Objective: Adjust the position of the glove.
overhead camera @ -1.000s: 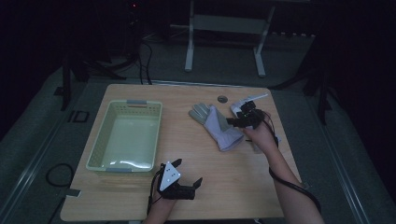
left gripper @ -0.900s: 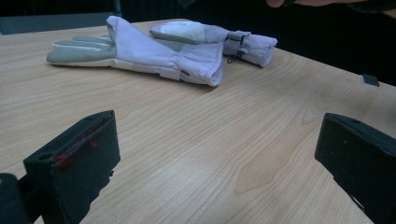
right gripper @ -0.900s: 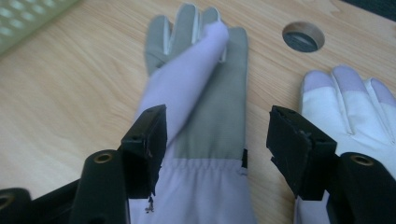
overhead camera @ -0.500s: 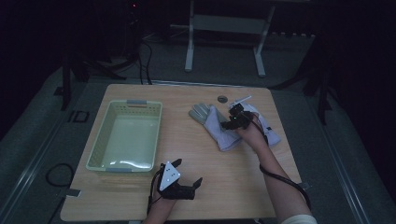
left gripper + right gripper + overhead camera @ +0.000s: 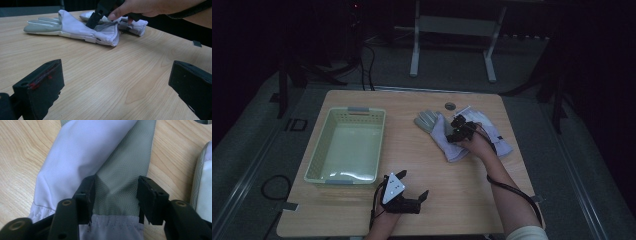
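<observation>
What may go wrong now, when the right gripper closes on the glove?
The right gripper has just been closing, with a bunched fold of the glove between its jaws. It may pinch one thin layer and slip. The second glove lies close by, so lifting may drag it. The basket is farther away.

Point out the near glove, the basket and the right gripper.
near glove (image 5: 443,136), high view, on its white back.
basket (image 5: 319,156), high view, on its left wall.
right gripper (image 5: 115,195), right gripper view, between its jaws.
</observation>
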Demonstrator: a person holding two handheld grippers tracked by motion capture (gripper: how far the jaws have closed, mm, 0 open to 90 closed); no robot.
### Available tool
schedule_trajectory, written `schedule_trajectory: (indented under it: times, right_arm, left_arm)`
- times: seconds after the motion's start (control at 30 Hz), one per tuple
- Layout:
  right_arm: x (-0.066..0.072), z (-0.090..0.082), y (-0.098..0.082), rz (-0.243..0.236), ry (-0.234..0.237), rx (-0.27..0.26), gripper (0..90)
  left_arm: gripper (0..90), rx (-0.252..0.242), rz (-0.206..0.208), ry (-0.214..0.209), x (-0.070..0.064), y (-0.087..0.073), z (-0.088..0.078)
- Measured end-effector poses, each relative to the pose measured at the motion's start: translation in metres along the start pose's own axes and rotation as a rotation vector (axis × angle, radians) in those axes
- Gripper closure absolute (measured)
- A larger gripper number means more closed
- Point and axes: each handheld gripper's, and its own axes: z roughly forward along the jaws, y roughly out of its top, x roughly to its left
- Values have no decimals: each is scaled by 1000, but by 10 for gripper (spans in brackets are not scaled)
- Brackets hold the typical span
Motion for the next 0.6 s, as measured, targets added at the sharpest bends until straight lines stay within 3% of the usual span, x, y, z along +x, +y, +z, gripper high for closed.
schedule_trajectory:
  times: [0.2, 0.3, 0.4, 0.53, 0.6]
  right_arm:
    - [1, 0, 1, 14, 7, 5, 704]
    - [5, -1, 2, 29, -17, -1, 796]
    - [6, -8, 2, 105, -7, -47, 855]
    - [8, -20, -1, 236, 6, -115, 867]
    - [12, -27, -2, 263, 1, -146, 867]
  left_arm:
    - [2, 0, -2, -1, 0, 0, 0]
    - [2, 0, -3, -2, 0, 0, 0]
    - [2, 0, -5, -3, 0, 0, 0]
    - [2, -1, -6, -3, 0, 0, 0]
    - [2, 0, -5, -3, 0, 0, 0]
